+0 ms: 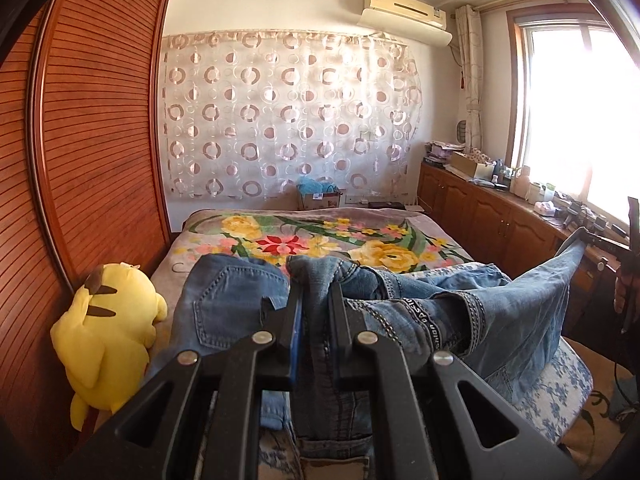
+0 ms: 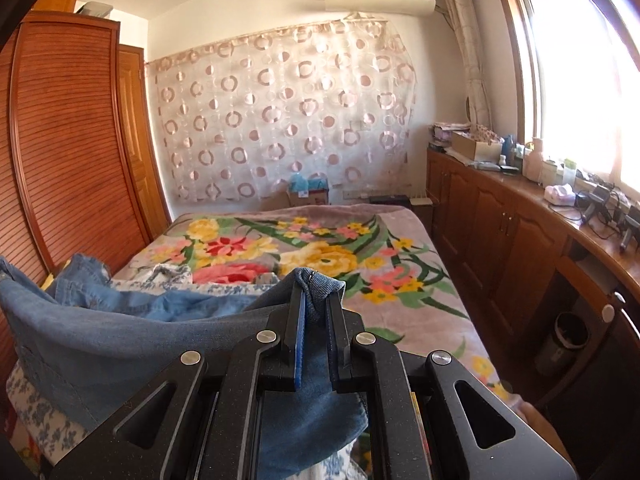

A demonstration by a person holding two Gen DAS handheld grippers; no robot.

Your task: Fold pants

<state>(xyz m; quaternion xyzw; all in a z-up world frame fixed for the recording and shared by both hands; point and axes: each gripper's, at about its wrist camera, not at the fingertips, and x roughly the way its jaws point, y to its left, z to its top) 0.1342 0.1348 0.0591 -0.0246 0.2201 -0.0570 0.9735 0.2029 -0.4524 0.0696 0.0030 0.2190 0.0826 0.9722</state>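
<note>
The left claw (image 1: 316,284) pinches a bunched fold of the blue jeans (image 1: 404,304), which lie crumpled across the near end of the floral bed (image 1: 320,236) beside a yellow plush toy (image 1: 108,328). The right claw (image 2: 316,292) pinches a jeans leg end, lifted off the bed

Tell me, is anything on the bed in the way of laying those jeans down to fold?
Nothing visible blocks it. Both tools, left tool and right tool, already grip the jeans. The yellow plush toy sits at the bed's left edge beside them; the floral blanket ahead looks open.
</note>
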